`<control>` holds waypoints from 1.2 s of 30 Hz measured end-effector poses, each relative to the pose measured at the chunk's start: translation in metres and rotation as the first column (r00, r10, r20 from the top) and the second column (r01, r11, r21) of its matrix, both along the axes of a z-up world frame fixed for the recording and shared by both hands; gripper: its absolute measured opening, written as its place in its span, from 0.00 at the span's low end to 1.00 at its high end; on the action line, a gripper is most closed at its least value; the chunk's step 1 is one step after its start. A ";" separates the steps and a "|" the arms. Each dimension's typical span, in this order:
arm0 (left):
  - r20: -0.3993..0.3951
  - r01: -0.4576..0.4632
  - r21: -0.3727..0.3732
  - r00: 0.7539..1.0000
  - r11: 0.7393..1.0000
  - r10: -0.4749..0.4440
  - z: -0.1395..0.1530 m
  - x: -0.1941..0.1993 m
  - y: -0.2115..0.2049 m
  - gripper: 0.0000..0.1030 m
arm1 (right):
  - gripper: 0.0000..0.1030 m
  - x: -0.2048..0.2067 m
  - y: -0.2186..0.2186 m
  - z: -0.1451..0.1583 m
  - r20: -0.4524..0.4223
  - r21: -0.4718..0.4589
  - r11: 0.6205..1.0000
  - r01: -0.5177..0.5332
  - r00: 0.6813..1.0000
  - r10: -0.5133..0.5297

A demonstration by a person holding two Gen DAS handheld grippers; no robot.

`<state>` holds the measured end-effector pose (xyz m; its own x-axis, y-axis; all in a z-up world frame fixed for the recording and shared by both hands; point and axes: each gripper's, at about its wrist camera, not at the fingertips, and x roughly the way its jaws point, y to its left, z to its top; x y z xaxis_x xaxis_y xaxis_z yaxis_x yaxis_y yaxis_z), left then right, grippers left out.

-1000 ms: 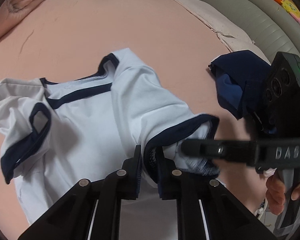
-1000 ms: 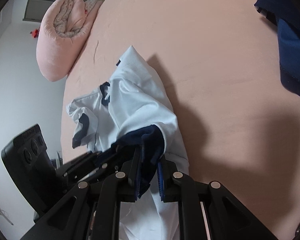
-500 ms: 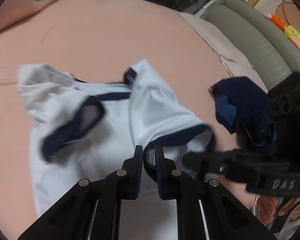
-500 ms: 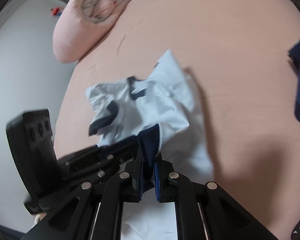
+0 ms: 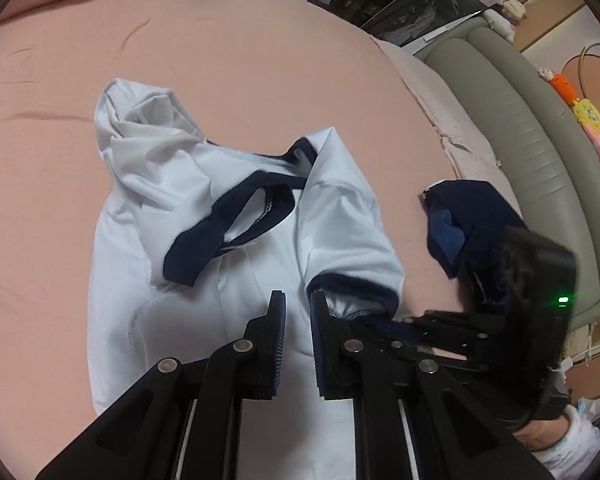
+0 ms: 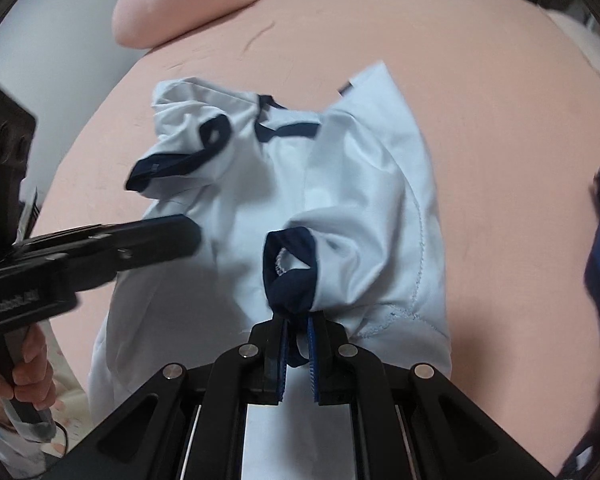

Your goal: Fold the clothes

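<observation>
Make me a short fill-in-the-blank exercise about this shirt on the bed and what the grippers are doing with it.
1. The white shirt has ____ trim at its collar and sleeves.
2. The right gripper has its jaws ____ on a sleeve cuff.
3. The shirt lies on a ____ sheet.
4. In the left wrist view, a second dark garment lies to the shirt's ____.

Missing words: navy; shut; pink; right.

one white shirt (image 5: 236, 280), one navy garment (image 5: 466, 222), two tongs (image 5: 298, 340)
</observation>
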<state>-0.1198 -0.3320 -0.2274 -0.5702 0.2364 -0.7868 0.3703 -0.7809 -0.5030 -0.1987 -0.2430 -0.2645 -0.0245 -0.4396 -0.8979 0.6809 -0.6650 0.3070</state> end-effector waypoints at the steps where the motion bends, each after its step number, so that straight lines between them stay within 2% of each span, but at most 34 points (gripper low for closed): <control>1: 0.000 0.003 0.013 1.000 1.000 -0.003 0.001 -0.001 -0.001 0.11 | 0.08 -0.002 0.002 0.000 0.016 -0.006 1.000 0.002 1.000 -0.001; 3: 0.023 0.010 0.043 1.000 0.999 -0.011 0.002 -0.002 -0.004 0.12 | 0.19 -0.004 0.007 0.003 0.049 -0.026 1.000 -0.011 0.999 0.012; 4: 0.026 0.012 0.052 1.000 0.999 -0.013 0.004 0.000 -0.006 0.16 | 0.41 -0.004 0.010 0.008 0.073 -0.050 0.998 -0.031 0.997 0.035; 5: 0.029 0.014 0.060 0.999 0.998 -0.016 0.007 0.001 -0.007 0.28 | 0.66 -0.004 0.013 0.014 0.098 -0.085 0.995 -0.055 0.993 0.063; 6: 0.029 0.018 0.065 0.999 0.998 -0.020 0.011 0.003 -0.009 0.40 | 0.75 -0.003 0.017 0.021 0.116 -0.123 0.989 -0.076 0.989 0.090; 7: 0.018 0.024 0.056 1.000 0.998 -0.026 0.016 0.007 -0.010 0.72 | 0.82 -0.002 0.022 0.030 0.120 -0.158 0.983 -0.091 0.987 0.110; 8: 0.005 0.029 0.036 1.000 0.999 -0.029 0.023 0.011 -0.010 0.89 | 0.82 -0.001 0.027 0.038 0.115 -0.182 0.978 -0.103 0.985 0.125; 13: -0.076 -0.003 -0.088 0.997 0.996 -0.004 0.057 0.034 -0.016 0.89 | 0.83 -0.012 0.059 0.075 0.126 -0.288 0.954 -0.078 0.985 0.118; 16: -0.097 -0.038 -0.104 0.995 0.994 0.028 0.064 0.037 -0.032 0.89 | 0.83 -0.021 0.063 0.086 0.063 -0.271 0.961 -0.050 0.996 0.070; 18: -0.075 -0.054 -0.131 0.996 0.990 0.045 0.060 0.036 -0.045 0.89 | 0.83 -0.033 0.065 0.085 0.028 -0.248 0.969 -0.018 0.999 0.025; 20: -0.047 -0.075 -0.158 0.997 0.985 0.068 0.055 0.034 -0.059 0.89 | 0.83 -0.048 0.067 0.075 0.049 -0.222 0.975 0.024 0.999 -0.014; 26: -0.072 -0.168 -0.108 0.984 0.980 0.160 0.040 0.036 -0.081 0.89 | 0.83 -0.078 0.071 0.050 0.109 -0.185 0.977 0.109 0.990 -0.090; 32: -0.037 -0.165 -0.113 0.986 0.980 0.162 0.023 0.026 -0.093 0.89 | 0.83 -0.096 0.055 0.034 0.184 -0.195 0.964 0.182 0.972 -0.146; 36: -0.019 -0.158 -0.111 0.987 0.981 0.157 0.018 0.020 -0.101 0.89 | 0.83 -0.109 0.040 0.025 0.188 -0.206 0.964 0.168 0.974 -0.129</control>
